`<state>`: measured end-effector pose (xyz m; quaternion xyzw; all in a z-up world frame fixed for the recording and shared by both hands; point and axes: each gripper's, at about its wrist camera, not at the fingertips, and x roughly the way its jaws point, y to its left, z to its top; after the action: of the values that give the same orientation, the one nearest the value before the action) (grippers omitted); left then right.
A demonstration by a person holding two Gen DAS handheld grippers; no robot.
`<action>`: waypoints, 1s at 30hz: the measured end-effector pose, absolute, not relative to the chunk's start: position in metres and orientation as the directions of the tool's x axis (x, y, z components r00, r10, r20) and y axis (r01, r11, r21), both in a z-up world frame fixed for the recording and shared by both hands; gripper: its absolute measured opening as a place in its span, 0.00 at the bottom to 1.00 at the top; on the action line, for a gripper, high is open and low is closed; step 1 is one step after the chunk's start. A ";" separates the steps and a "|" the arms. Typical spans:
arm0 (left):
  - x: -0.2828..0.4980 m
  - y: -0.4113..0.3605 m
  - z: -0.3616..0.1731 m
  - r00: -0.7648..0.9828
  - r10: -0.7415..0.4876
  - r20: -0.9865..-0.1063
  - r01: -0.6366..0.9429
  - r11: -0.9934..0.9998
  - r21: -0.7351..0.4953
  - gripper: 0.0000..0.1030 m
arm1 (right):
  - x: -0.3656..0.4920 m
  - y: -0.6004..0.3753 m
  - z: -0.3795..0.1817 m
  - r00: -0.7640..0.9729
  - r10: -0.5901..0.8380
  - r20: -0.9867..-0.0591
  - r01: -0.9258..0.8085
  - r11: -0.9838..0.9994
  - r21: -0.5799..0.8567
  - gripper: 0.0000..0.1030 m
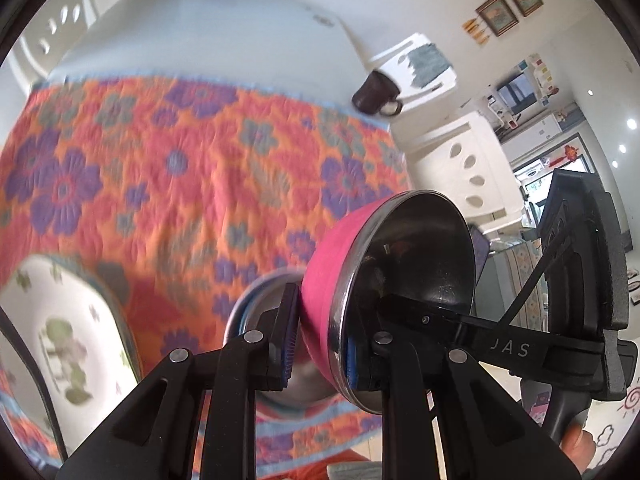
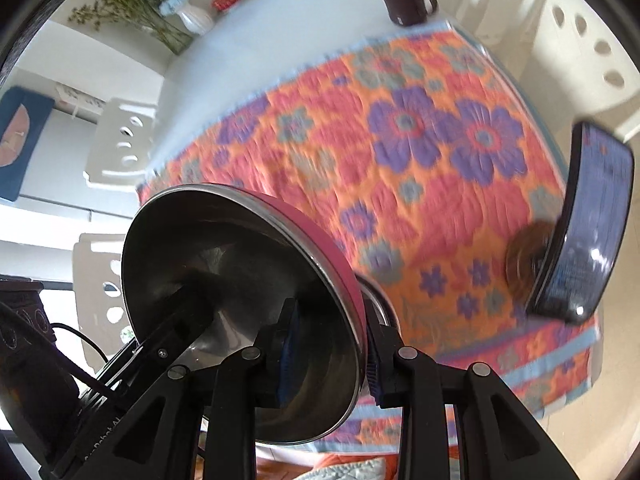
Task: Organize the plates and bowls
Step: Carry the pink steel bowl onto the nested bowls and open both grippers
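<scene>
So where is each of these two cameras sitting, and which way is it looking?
Left wrist view: sits on the left tool, looking down along its fingers at the flowered cloth and a pink bowl pinched by its rim; the other tool and a fingertip show at the right.
Right wrist view: sits on the right tool, looking down at the same cloth, its fingers clamping the bowl's rim from the opposite side; the left tool shows at the lower left.
Shared: the bowl, the cloth, the dark mug, the white vase.
</scene>
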<state>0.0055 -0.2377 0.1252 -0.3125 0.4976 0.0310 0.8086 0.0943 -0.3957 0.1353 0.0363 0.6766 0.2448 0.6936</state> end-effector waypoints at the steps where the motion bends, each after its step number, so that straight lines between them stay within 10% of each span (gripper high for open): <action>1: 0.002 -0.239 0.120 0.494 -0.265 -0.828 -0.366 0.800 -0.475 0.16 | 0.089 -0.398 0.129 -0.047 0.380 -0.924 -0.286 0.881 0.377 0.29; 30: -0.019 -0.232 0.075 0.401 -0.232 -0.886 -0.445 0.797 -0.409 0.20 | 0.070 -0.407 0.087 -0.123 0.337 -0.933 -0.300 0.884 0.359 0.28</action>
<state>-0.0194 -0.2321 0.0746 -0.3114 0.5430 0.0685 0.7769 0.0695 -0.4065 0.0874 0.0134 0.7097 0.2406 0.6620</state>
